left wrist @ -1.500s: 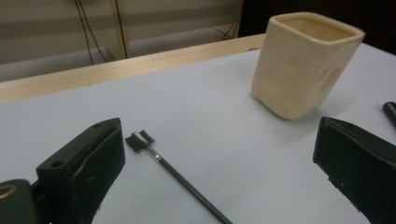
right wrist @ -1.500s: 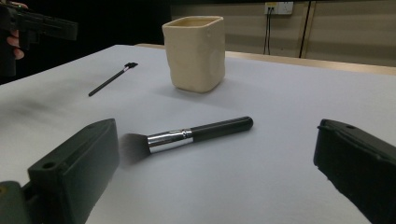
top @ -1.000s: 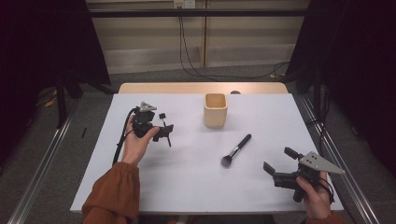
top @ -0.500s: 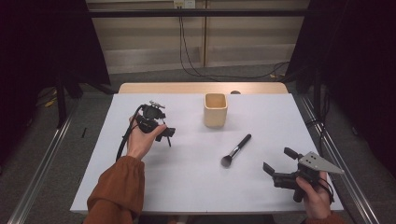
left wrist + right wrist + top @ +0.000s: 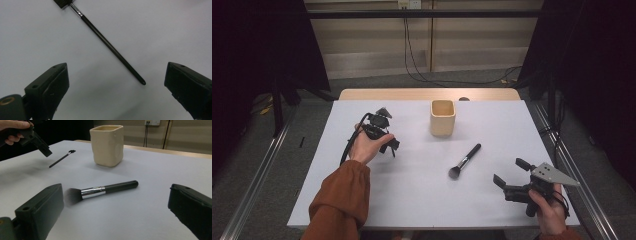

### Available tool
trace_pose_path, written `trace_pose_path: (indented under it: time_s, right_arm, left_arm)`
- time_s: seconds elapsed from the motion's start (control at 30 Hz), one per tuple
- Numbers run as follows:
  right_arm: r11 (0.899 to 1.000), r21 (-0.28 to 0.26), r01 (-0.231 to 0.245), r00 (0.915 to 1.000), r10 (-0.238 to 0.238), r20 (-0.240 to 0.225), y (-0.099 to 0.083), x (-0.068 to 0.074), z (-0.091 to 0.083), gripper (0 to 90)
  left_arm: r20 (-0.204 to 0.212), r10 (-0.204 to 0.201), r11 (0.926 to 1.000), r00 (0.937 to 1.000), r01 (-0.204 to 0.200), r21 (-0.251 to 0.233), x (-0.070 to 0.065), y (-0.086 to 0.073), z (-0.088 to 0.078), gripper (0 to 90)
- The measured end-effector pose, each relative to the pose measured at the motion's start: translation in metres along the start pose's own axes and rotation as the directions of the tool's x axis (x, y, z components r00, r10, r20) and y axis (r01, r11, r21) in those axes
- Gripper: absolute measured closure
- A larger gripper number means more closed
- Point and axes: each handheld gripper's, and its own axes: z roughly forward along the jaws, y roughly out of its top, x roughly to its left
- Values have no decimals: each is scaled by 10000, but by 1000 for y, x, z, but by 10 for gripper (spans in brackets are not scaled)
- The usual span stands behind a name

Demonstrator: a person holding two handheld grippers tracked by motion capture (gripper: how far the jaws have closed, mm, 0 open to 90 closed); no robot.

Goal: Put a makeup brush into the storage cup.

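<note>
A thin black eyeliner-type brush (image 5: 110, 46) lies on the white table (image 5: 412, 200), and it is also in the right gripper view (image 5: 61, 158). My left gripper (image 5: 116, 72) hovers open just above it, jaws to either side of its handle end; in the high view the left gripper (image 5: 388, 144) sits left of centre. A fat powder brush (image 5: 464, 161) with a silver ferrule lies mid-table, bristles toward me. My right gripper (image 5: 508, 171) is open at the front right, aimed at the powder brush (image 5: 100, 190). A cream square cup (image 5: 442, 117) stands upright behind.
The cream cup (image 5: 107, 145) stands beyond the powder brush in the right gripper view, with the left gripper (image 5: 40, 145) at far left. A wooden strip (image 5: 427, 94) borders the table's far edge. Metal rails run along both sides on the floor.
My left gripper has shifted a little to the right, over the thin brush. The right gripper and both brushes have stayed put.
</note>
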Motion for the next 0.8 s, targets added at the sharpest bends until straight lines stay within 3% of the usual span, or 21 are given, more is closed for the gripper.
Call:
trace_pose_path:
  time_s: [0.03,0.17,0.2,0.4,0.8]
  right_arm:
    - [10000,4,-3,10000,3,1,0,0,0,0]
    - [10000,16,-3,10000,3,-18,0,0,0,0]
    - [10000,25,-4,10000,4,-20,0,0,0,0]
    - [10000,57,4,10000,-4,-33,0,0,0,0]
    - [10000,88,16,10000,-15,-48,-1,0,0,0]
  left_arm:
    - [124,-56,9994,9999,52,337,-1,2,4,57]
    - [164,-29,9985,9999,20,550,-3,5,10,55]
    - [147,194,9972,9997,-204,723,-2,6,10,49]
    - [-91,-14,9921,10000,26,1255,-5,11,16,63]
    - [-215,-561,9845,9982,589,1650,-5,13,27,215]
